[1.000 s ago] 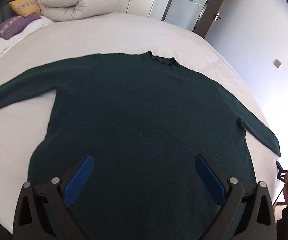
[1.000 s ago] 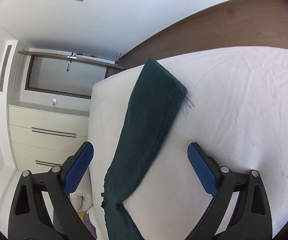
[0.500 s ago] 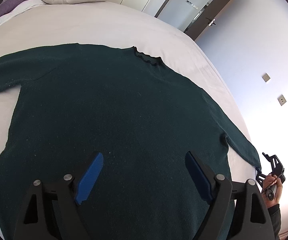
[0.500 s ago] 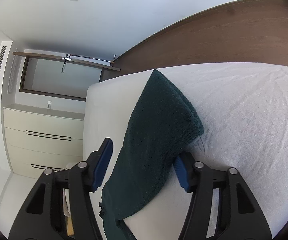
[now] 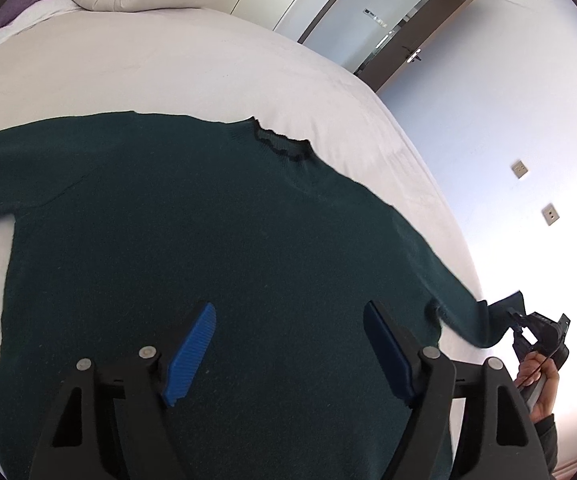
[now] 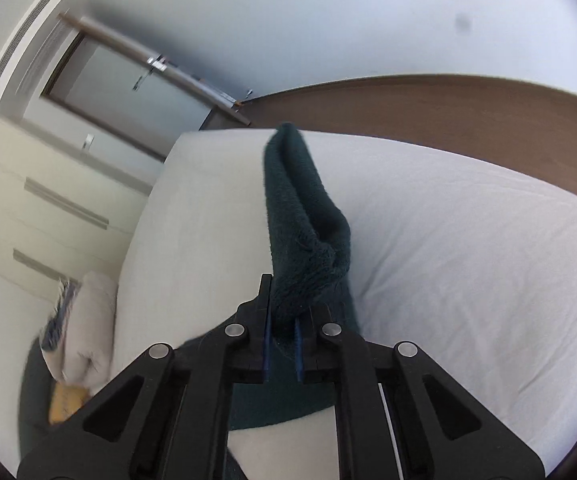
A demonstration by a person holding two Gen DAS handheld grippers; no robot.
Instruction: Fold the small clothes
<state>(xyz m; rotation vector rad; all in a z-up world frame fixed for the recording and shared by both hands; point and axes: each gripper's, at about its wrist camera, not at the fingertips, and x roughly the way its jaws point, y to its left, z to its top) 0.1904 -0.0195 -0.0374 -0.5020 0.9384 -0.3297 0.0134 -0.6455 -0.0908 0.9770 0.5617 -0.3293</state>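
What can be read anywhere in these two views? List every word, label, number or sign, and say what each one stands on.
No text can be read in either view.
Small sign on the glass door: light marks, too small and blurred to read.
Two wall plates: blank, no lettering visible.
Green sweater, white bed sheet and both tools: no label, brand or number showing.
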